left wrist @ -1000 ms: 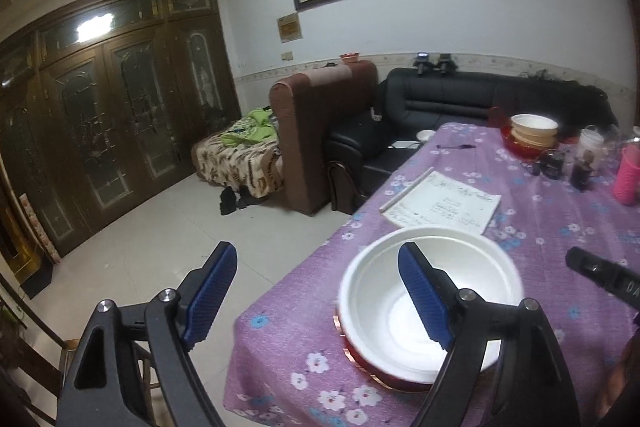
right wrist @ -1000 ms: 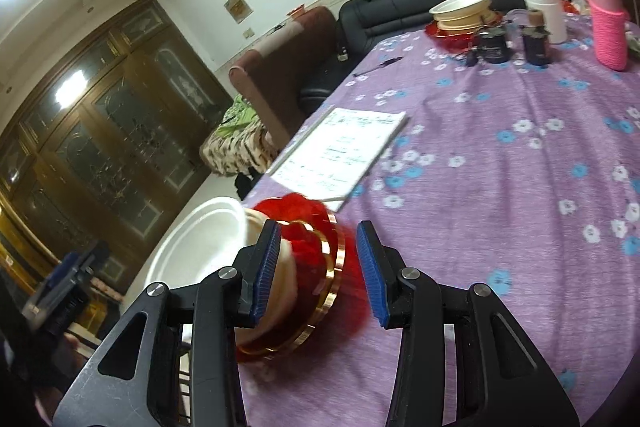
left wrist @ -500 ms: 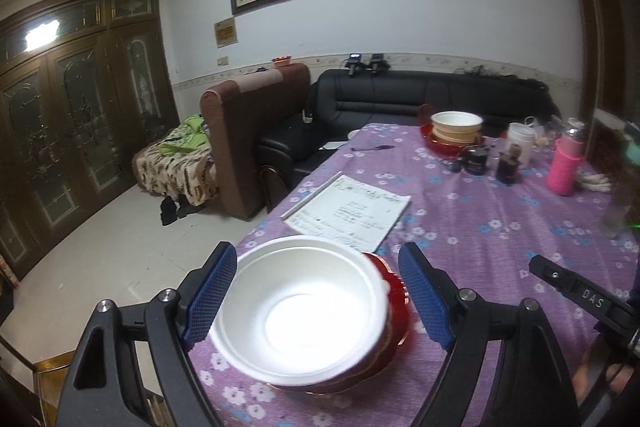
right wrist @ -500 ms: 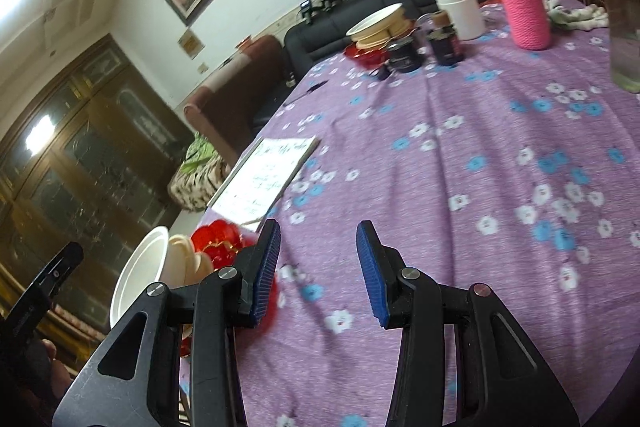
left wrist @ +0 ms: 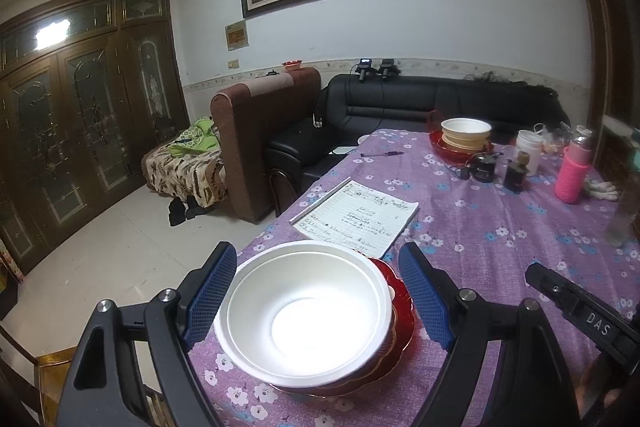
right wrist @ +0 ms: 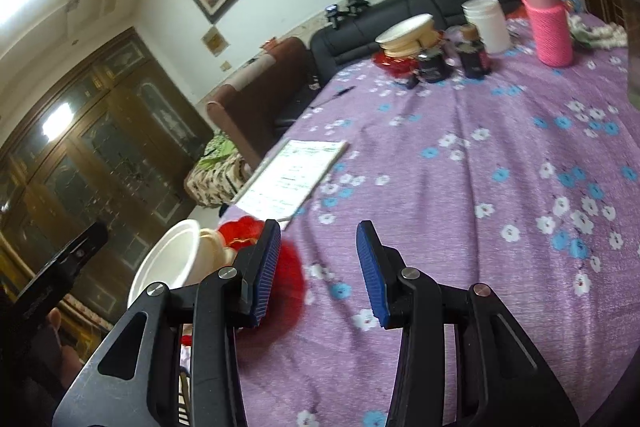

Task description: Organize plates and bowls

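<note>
A table [left wrist: 500,227] draped in a purple flowered cloth is seen in both wrist views. Near its left edge, a lined notepad [left wrist: 356,217] covered in handwriting is laid flat. At the near left corner, a white bowl [left wrist: 304,311] is stacked on further cream bowls, and the stack is carried by a red plate with a gold rim [left wrist: 400,311]. At the far end of the table a second stack of bowls [left wrist: 466,135] is set on another red plate [left wrist: 448,151], just beside two dark jars [left wrist: 486,167], a white container [left wrist: 530,151] and a bottle in a pink knitted sleeve [left wrist: 574,171]; a pen [left wrist: 382,154] is laid near the far left edge. The left gripper [left wrist: 316,299] is spread wide around the near white bowl, with the bowl between the blue pads [left wrist: 208,291]; a gap is seen at the right pad, while contact at the left pad cannot be told, so the bowl is not clamped. The right gripper [right wrist: 318,269] is held half parted over bare cloth to the right of the near stack, with nothing between its pads.
</note>
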Demonstrator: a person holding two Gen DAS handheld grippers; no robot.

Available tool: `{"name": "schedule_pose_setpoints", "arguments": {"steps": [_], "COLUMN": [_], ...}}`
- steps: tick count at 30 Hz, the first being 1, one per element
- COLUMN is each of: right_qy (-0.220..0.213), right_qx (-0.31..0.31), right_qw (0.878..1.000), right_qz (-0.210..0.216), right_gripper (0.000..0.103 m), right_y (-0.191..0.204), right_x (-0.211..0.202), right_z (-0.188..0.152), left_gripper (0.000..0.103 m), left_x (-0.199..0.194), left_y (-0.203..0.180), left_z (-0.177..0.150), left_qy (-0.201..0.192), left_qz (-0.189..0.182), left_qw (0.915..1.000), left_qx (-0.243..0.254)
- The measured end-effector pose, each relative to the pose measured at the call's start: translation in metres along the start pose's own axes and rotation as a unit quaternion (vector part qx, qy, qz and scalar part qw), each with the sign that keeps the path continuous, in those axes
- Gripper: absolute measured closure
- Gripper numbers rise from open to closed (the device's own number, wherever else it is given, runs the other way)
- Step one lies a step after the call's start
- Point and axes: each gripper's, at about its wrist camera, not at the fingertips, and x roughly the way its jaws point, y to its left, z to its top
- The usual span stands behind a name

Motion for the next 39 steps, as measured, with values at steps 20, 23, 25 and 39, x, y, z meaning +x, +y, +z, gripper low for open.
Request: {"name": "schedule_pose_setpoints", "arguments": {"steps": [20,23,25,39], "right_qy": [0.007,0.010,0.012,0.021], "right_qx": [-0.119,-0.127,-0.131,-0.142], "right_qw": [0.992,0.991,0.990,0.988], "right_qz": [0.045,0.050,0.052,0.058], "right_gripper": [0.063,0.063,0.063,0.063], "right_y": [0.079,0.084,0.088,0.095], "right_x": [-0.002,0.000,0.001,0.008], "right_z": [-0.026,-0.029,-0.030,-0.034], "left_gripper": [0.019,0.019,0.019,0.019], "left_x": [0.001,-0.001,-0.003,0.000], "left_y": [0.023,0.028,0.032,0.038], "left_z": [-0.009,-0.009,-0.009,-0.011], "left_qy": [0.008,0.005,0.002,0.005], "left_qz": [-0.030,-0.023,-0.016,-0.001], "left_qw": [0.9991,0.9991,0.9989,0.9986], "left_qx": [-0.030,-0.036,-0.044,-0.053]}}
